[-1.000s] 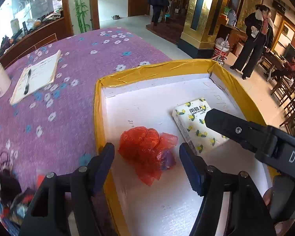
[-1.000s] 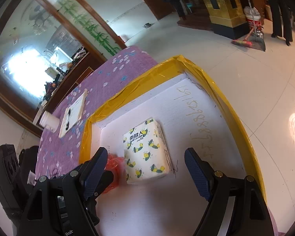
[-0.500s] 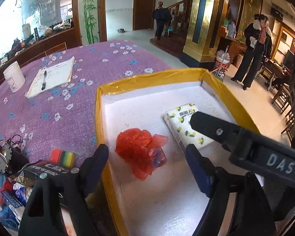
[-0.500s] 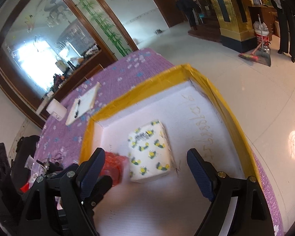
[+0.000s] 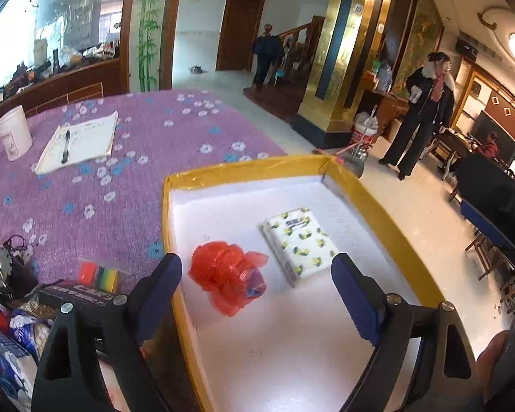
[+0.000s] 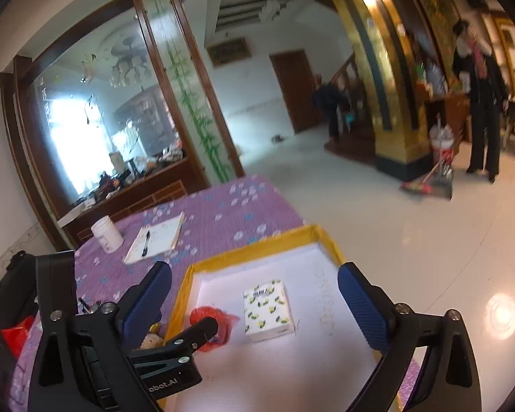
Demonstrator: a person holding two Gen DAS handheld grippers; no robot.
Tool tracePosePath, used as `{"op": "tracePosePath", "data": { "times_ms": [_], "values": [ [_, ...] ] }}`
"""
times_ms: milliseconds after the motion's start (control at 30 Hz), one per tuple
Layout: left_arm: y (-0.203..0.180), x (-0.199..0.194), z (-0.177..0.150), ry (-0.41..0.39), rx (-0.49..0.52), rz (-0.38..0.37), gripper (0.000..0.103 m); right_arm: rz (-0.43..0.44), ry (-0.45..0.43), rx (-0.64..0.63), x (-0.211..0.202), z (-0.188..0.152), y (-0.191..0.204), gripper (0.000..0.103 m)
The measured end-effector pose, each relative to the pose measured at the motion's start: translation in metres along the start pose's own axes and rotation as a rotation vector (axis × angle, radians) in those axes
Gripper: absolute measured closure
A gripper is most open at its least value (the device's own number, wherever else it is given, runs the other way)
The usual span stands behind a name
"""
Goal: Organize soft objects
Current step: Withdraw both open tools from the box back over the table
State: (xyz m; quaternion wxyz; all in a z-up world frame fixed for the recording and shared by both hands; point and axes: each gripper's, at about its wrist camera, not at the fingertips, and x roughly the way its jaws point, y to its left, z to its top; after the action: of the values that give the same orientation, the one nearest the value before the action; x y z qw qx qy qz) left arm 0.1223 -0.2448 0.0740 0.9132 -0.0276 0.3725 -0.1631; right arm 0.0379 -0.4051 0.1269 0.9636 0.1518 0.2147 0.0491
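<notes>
Two soft items are lying in the tray: the red bag is sitting crumpled near the tray's left wall, and the tissue pack is lying flat just beside it toward the tray's middle, apart from the bag. I am judging both as already placed.

I am holding my left claw above the tray's near left wall, fingers spread wide and gripping nothing; the bag is showing between the fingers but below them, untouched. I am holding my right claw higher above the tray's near end, likewise spread and empty, with the pack visible well below it.

Outside the tray's left wall, a heap of wrapped goods is waiting on the purple cloth, with a coloured packet lying nearest that wall. I cannot tell which of these are soft. I am judging the work part done: two items in, more probably remaining in that heap.

Beyond the tray's far left corner, a notebook with a pen and a white cup are standing well apart from it.
</notes>
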Motion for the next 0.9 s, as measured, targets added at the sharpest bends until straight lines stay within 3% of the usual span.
{"op": "tracePosePath", "data": {
  "times_ms": [133,233,367,567,900],
  "values": [
    [-0.005,-0.016,0.003,-0.034,0.016,0.0,0.013,0.039,-0.11,-0.065,-0.031,0.008,0.018,0.001],
    [-0.005,-0.029,0.002,-0.03,0.011,-0.01,0.011,0.095,-0.122,-0.065,-0.044,0.008,0.02,0.001],
    [-0.006,-0.054,-0.009,-0.056,0.039,-0.007,0.007,0.138,-0.094,-0.017,-0.049,0.001,0.016,0.001],
    [0.003,-0.082,-0.035,-0.062,0.066,-0.003,0.006,0.209,0.015,0.05,-0.042,-0.012,0.017,0.001],
    [0.04,-0.125,-0.089,-0.097,0.075,-0.012,0.006,0.235,0.095,-0.008,-0.035,-0.029,0.05,0.001]
  ]
}}
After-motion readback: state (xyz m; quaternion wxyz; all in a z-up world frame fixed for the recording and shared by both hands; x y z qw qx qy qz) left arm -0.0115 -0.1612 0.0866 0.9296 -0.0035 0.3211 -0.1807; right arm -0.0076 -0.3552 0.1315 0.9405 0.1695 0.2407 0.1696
